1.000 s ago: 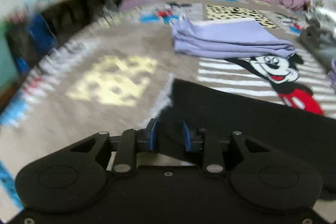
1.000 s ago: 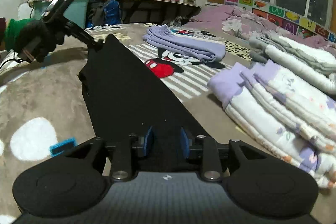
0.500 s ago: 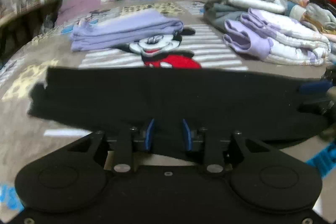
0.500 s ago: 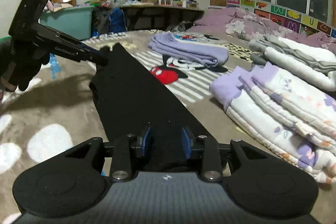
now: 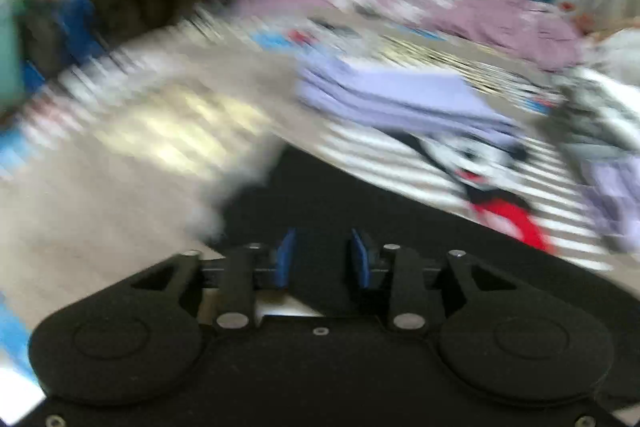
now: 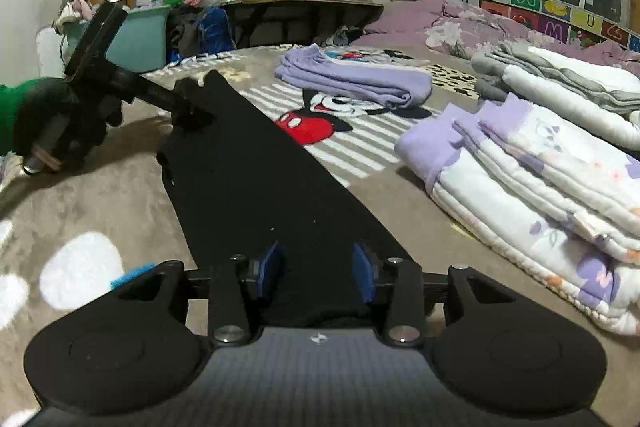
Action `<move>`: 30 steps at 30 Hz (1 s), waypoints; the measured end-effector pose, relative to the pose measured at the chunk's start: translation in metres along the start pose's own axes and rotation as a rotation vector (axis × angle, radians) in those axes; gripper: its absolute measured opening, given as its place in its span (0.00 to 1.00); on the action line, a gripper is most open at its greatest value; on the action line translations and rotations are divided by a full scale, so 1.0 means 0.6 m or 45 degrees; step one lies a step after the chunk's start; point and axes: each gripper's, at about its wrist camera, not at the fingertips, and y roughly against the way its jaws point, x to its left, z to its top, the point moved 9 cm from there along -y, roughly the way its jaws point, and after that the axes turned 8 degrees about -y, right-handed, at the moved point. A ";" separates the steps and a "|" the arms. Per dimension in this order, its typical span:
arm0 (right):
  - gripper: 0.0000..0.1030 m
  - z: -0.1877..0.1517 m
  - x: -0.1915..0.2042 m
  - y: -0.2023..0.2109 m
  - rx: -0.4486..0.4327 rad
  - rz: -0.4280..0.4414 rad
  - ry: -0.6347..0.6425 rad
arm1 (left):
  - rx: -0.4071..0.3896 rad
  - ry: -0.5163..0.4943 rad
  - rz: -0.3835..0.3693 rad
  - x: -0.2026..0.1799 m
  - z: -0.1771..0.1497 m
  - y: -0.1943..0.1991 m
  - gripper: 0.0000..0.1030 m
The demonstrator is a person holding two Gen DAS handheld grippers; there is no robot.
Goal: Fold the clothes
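A long black garment lies stretched on the grey cartoon blanket. My right gripper is at its near end, fingers wider apart than before, cloth lying between them. My left gripper is at the far end, held by a gloved hand, its tips on the cloth. In the blurred left wrist view the left gripper has black cloth between its blue pads; whether it is pinched is unclear.
A folded lavender garment lies beyond the black one. Stacks of folded white and purple clothes lie at the right. A cluttered low table and a teal bin stand at the back.
The right gripper's fingers have spread apart on the cloth. The left gripper swung back towards the garment's far end; its view is now motion-blurred.
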 end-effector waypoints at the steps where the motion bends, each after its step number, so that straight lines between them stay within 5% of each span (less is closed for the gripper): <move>1: 0.41 -0.001 0.000 0.000 -0.001 0.003 -0.004 | -0.014 0.016 0.024 0.026 0.007 -0.001 0.31; 5: 0.41 -0.001 -0.001 0.000 -0.005 0.010 -0.012 | -0.057 0.078 -0.011 0.054 0.034 0.003 0.31; 9: 0.42 0.000 0.001 -0.001 -0.012 0.002 0.003 | -0.057 0.107 -0.269 0.003 0.038 -0.022 0.32; 11: 0.42 0.001 -0.001 -0.002 -0.013 0.007 -0.005 | 0.106 0.154 -0.153 0.026 0.004 -0.073 0.27; 12: 0.42 0.001 -0.002 -0.002 -0.014 0.010 -0.010 | 0.085 0.247 -0.161 0.045 0.003 -0.074 0.16; 14: 0.42 0.000 -0.003 -0.001 -0.015 0.018 -0.019 | 0.041 0.431 -0.175 0.083 0.002 -0.075 0.13; 19: 0.42 0.000 -0.005 -0.002 -0.018 0.033 -0.029 | -0.093 0.344 -0.381 0.028 0.052 -0.056 0.18; 22: 0.43 -0.001 -0.005 -0.002 -0.020 0.038 -0.033 | 0.018 0.364 -0.359 0.023 0.038 -0.103 0.22; 23: 0.43 -0.001 -0.005 -0.002 -0.021 0.038 -0.033 | 0.034 0.422 -0.327 0.037 0.033 -0.114 0.10; 25: 0.43 -0.001 -0.005 -0.002 -0.021 0.038 -0.034 | 0.065 0.537 -0.263 0.063 0.024 -0.134 0.05; 26: 0.43 -0.001 -0.005 -0.002 -0.021 0.039 -0.035 | 0.048 0.554 -0.247 0.073 0.023 -0.121 0.06; 28: 0.43 -0.001 -0.006 -0.002 -0.020 0.040 -0.039 | 0.012 0.589 -0.215 0.091 0.021 -0.094 0.29; 30: 0.43 -0.001 -0.006 -0.001 -0.021 0.039 -0.038 | -0.023 0.624 -0.183 0.110 0.019 -0.067 0.36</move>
